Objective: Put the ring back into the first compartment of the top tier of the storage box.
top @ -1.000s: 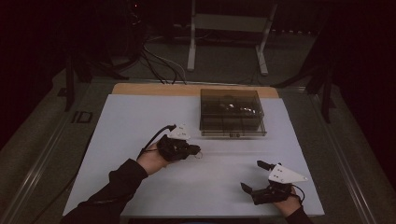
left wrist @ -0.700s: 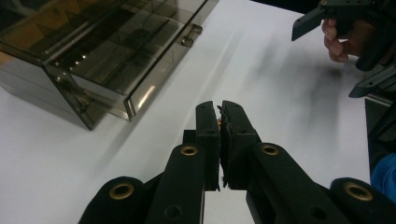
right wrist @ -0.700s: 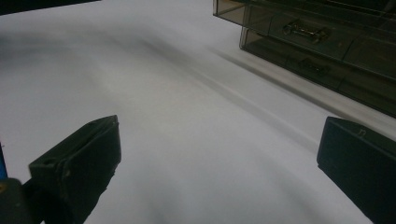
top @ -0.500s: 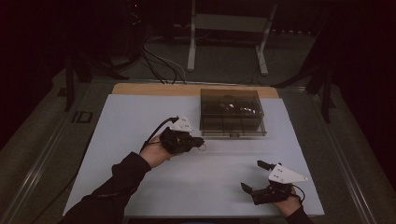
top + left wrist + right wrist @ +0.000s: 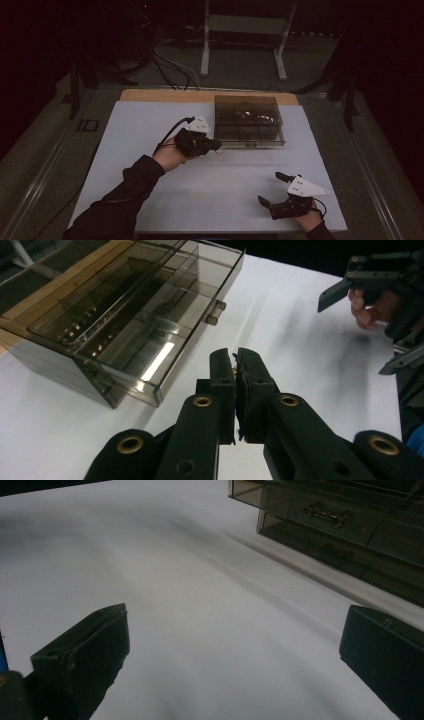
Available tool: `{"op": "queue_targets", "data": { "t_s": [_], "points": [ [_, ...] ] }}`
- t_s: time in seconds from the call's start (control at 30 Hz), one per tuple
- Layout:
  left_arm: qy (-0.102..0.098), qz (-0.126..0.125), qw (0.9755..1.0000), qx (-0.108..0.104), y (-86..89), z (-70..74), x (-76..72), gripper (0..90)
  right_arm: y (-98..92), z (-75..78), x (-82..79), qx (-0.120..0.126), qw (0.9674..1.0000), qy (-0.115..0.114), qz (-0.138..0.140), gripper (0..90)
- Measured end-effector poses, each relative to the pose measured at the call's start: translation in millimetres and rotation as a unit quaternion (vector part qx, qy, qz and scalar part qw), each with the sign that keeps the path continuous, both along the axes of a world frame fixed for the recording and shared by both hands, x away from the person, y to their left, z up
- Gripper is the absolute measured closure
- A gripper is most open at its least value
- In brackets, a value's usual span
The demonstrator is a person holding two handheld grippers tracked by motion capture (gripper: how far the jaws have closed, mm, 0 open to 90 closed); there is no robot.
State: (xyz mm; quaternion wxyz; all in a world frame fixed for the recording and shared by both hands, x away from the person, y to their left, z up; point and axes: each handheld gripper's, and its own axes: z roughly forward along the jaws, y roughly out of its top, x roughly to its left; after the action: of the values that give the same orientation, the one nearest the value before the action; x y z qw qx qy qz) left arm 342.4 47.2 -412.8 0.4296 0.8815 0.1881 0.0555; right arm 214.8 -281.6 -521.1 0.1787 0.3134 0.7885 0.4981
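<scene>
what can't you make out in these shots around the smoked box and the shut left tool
- Whatever sits between the left tool's pads: left gripper view, a tiny brass glint, pinched out of sight.
- Contents of the box: high view, too dark and small; smoked walls blur them.
- Box's far end: right gripper view, cut off by the frame edge.

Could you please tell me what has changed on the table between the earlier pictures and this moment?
The left tongs have moved up the table toward the smoky clear drawer box and now sit just in front of its lower left corner, jaws shut as before; something small and brassy seems pinched between them, too small to identify. The right tongs stayed open near the front right of the white table. The box has not shifted.
</scene>
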Motion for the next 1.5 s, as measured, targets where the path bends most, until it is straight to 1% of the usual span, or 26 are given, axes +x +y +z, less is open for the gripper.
{"op": "queue_targets", "data": {
  "t_s": [0.17,0.37,0.4,0.5,0.6,0.87,1.1,1.17,1.23,1.27,1.43,1.5],
  "points": [
    [0.0,-0.001,1.0,0.001,-2.8,1.5,3.1,88.9,0.1,0.0,-0.1,0.0,1.0,0.0,0.0,0.0],
    [-0.002,0.001,1.0,-0.001,-6.6,5.7,9.4,88.9,-0.1,0.0,-0.1,0.0,1.0,-0.001,0.001,0.0],
    [-0.001,0.001,1.0,-0.005,-6.7,6.5,10.1,88.9,-0.1,0.1,-0.1,0.0,1.0,-0.001,0.001,0.0],
    [-0.004,0.004,1.0,-0.003,-6.6,9.1,12.5,88.9,-0.2,0.1,-0.1,0.001,1.0,-0.001,0.001,0.0],
    [-0.003,0.007,0.9999,-0.008,-5.9,12.1,15.2,88.9,0.0,0.0,-0.1,0.001,1.0,-0.001,0.001,0.0],
    [-0.005,0.013,0.9998,-0.011,-8.1,17.3,24.3,88.9,0.2,-0.1,0.0,0.0,1.0,0.0,0.001,0.0],
    [-0.003,0.019,0.9997,-0.015,-13.8,16.1,34.1,88.9,0.0,0.6,-0.6,0.002,1.0,-0.003,0.001,0.0],
    [0.003,0.021,0.9996,-0.02,-14.5,14.8,36.8,88.9,0.2,0.6,-0.6,0.001,1.0,-0.003,0.001,0.0],
    [0.001,0.022,0.9996,-0.016,-16.0,13.1,39.3,88.9,0.3,0.5,-0.6,0.001,1.0,-0.003,0.002,0.0],
    [0.005,0.023,0.9996,-0.018,-16.8,12.0,40.5,88.9,0.4,0.6,-0.7,0.001,1.0,-0.003,0.002,0.0],
    [0.004,0.028,0.9995,-0.014,-20.9,7.9,47.8,88.9,0.2,1.4,-1.4,0.002,1.0,-0.005,0.001,0.0],
    [0.008,0.032,0.9993,-0.016,-22.4,6.7,50.8,88.9,0.2,1.4,-1.5,0.001,1.0,-0.005,0.001,0.0]
  ]
}}
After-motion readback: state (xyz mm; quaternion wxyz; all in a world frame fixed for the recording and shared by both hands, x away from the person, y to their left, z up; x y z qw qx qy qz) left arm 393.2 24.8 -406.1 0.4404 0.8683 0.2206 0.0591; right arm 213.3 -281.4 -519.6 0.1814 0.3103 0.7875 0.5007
